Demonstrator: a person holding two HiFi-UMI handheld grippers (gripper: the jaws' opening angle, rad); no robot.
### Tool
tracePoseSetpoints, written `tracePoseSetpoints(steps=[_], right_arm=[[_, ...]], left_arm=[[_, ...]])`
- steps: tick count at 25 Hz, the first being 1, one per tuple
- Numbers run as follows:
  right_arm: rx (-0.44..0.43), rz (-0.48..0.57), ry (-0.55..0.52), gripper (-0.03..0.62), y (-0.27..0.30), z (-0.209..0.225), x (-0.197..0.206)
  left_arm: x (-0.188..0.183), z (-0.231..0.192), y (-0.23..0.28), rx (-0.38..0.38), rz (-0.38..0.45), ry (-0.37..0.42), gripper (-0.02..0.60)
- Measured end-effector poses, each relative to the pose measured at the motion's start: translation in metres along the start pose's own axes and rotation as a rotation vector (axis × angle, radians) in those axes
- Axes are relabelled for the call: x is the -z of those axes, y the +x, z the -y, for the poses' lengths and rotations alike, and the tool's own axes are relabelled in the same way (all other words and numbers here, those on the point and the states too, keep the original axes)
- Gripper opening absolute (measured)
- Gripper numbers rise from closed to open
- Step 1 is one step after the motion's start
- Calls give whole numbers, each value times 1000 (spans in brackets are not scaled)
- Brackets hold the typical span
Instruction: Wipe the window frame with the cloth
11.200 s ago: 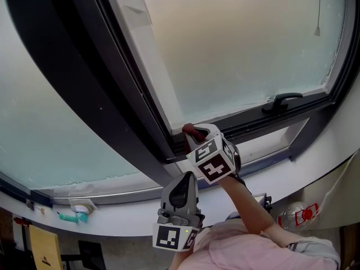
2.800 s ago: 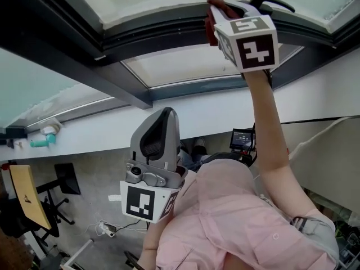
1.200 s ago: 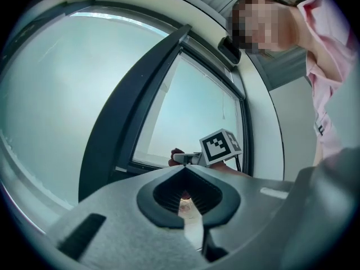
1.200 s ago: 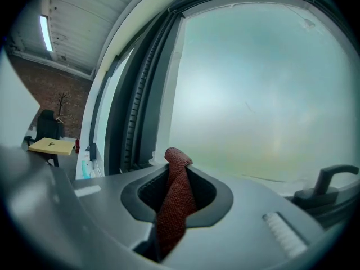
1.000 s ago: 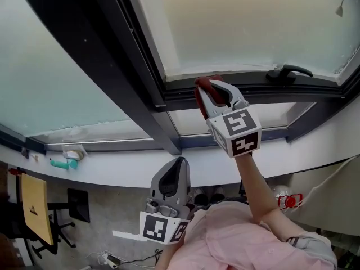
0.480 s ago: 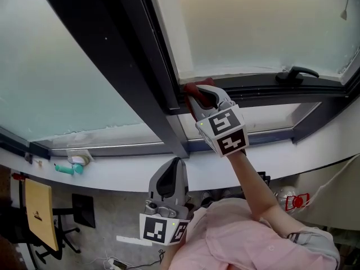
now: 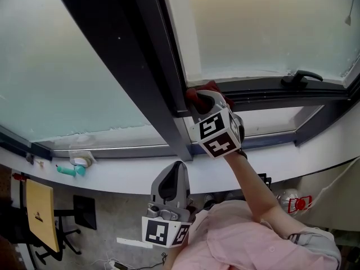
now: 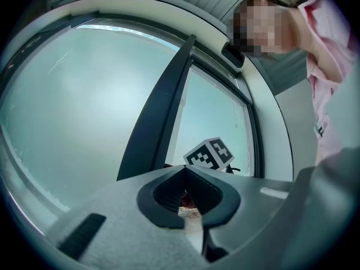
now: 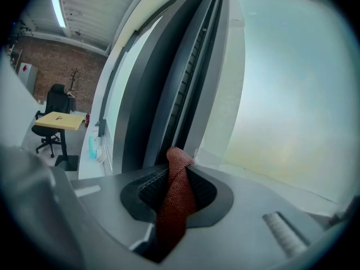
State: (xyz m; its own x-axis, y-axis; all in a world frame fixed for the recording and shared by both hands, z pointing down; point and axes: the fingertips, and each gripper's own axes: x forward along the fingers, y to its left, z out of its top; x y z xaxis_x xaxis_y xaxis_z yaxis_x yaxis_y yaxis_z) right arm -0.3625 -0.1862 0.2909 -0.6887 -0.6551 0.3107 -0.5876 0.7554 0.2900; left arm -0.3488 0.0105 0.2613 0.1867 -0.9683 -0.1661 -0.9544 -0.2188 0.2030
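The dark metal window frame is filling most of the head view, its thick upright bar running down between 2 panes of frosted glass. Below it a white sill is curving across the view.

The person's right arm in a pink sleeve is reaching up, carrying the grey right tool into the corner where the upright bar meets the lower rail of the right-hand sash. In the right gripper view its jaws are clamping a rust-red woven cloth: a twisted bunch is standing up between them and poking past the tips. In the head view the cloth appears to be pressing against the frame at that corner. The grey left tool is hanging low, well apart from the frame, and the left gripper view shows its jaws drawn together with nothing between them.

The cloth is looking soft, light and floppy, so it should mould into the frame's grooves but could drag out under friction. Gripping it at a bunched fold, with a short free tuft leading, seems the safest hold. A small black lever handle is sitting further right on the rail.
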Motion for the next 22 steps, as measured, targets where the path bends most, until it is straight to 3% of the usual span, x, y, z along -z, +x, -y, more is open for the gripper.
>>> tracePoseSetpoints(steps=[8, 22], right_arm=[[41, -52, -114, 64, 4, -2, 3], [84, -70, -34, 63, -9, 23, 18]], left_arm=[[2, 5, 2, 31, -1, -3, 0], [9, 10, 6, 98, -19, -22, 0]])
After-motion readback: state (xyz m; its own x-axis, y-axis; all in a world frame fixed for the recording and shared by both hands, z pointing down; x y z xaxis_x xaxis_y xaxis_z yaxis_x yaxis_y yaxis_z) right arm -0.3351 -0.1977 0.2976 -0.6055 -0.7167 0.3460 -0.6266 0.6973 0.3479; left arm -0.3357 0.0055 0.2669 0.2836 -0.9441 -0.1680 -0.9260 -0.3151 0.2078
